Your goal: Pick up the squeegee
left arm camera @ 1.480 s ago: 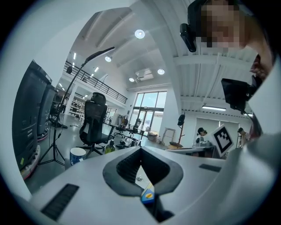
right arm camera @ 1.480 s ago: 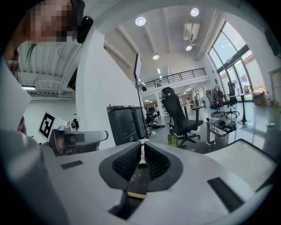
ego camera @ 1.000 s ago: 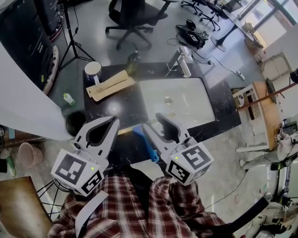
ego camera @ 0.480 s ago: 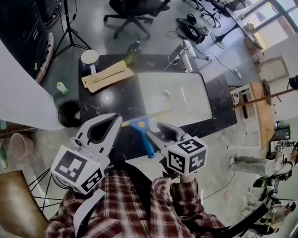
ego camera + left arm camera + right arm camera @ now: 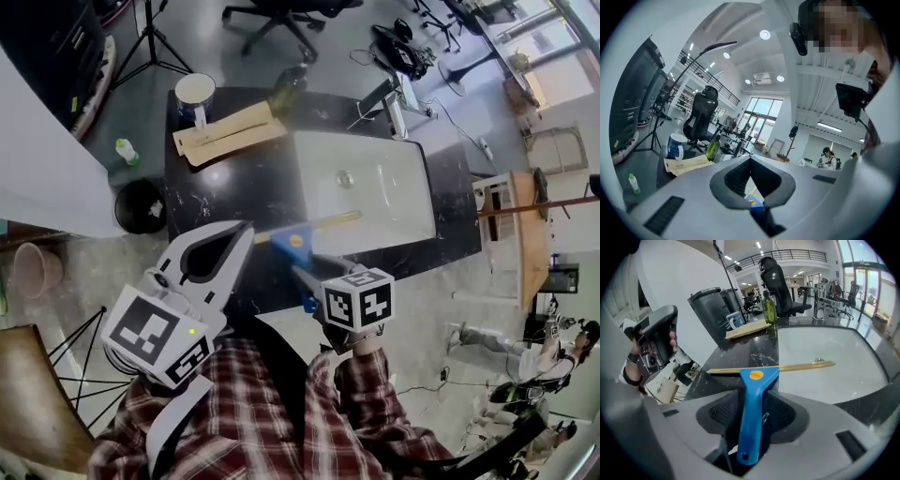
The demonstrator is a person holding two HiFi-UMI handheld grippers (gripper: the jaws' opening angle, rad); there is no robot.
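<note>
The squeegee has a blue handle and a long yellow blade; it lies at the front edge of the black counter, its blade reaching over the white sink. My right gripper is shut on the blue handle, which runs straight between the jaws in the right gripper view, where the squeegee points away from the right gripper. My left gripper hovers just left of the squeegee, shut and empty. From the left gripper only a blue bit of the squeegee shows below the jaws.
At the counter's back left stand a blue mug, a flat tan board and a green bottle. A faucet rises behind the sink. A black bin sits on the floor to the left.
My right gripper went from open above the handle to shut on it. The left gripper stayed shut beside it.
</note>
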